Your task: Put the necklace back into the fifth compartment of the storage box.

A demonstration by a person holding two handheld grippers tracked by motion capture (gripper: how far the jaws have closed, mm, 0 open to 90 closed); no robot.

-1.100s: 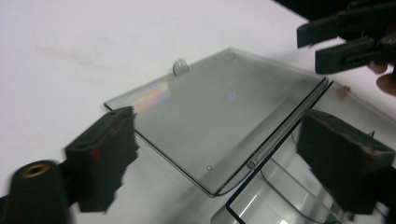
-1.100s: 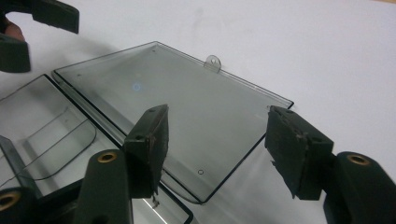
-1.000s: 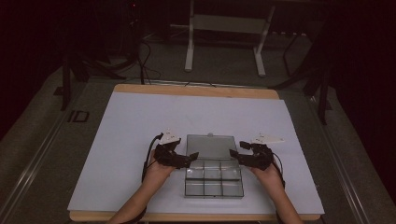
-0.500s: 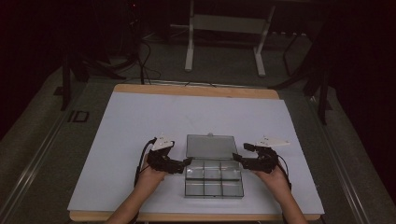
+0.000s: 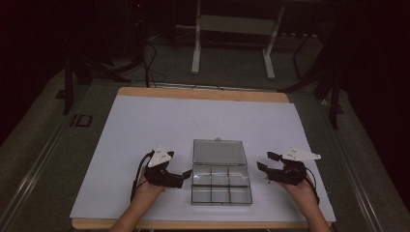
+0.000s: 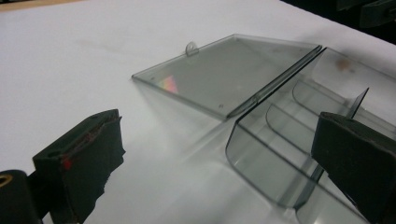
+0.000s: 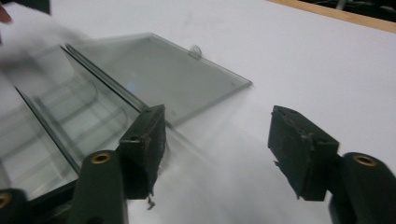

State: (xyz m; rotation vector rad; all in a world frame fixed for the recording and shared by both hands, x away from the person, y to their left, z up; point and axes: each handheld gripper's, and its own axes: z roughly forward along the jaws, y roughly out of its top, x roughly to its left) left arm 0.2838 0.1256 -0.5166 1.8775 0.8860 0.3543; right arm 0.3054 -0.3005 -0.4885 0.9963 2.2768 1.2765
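A clear plastic compartment box (image 5: 221,186) sits open near the front edge of a white-topped table (image 5: 145,121), its flat lid (image 5: 218,151) folded back and lying on the surface on the far side, away from the person. Seen from the high view, the box's base is divided into two rows of three compartments. The person's forearms come in from the bottom of that view, each hand holding a two-jaw gripper. The left gripper (image 5: 185,174) rests just beside the box's left wall, its jaws pointed toward it, a grey three-cornered plate on top and a dark cable looping behind. In the left gripper view, the left gripper (image 6: 219,154) has its jaws spread wide with nothing between them; the rounded near corner of the box (image 6: 280,158) lies ahead, partly behind the right-hand jaw, and the lid (image 6: 224,74), with a small tab on its far edge, slopes flat onto the table beyond. The right gripper (image 5: 265,166) sits a little apart from the box's right side. In the right gripper view, the right gripper (image 7: 217,149) is likewise wide open and empty, with bare white tabletop between its jaws; the box (image 7: 56,126) and its lid (image 7: 163,74) appear blurred to the left.
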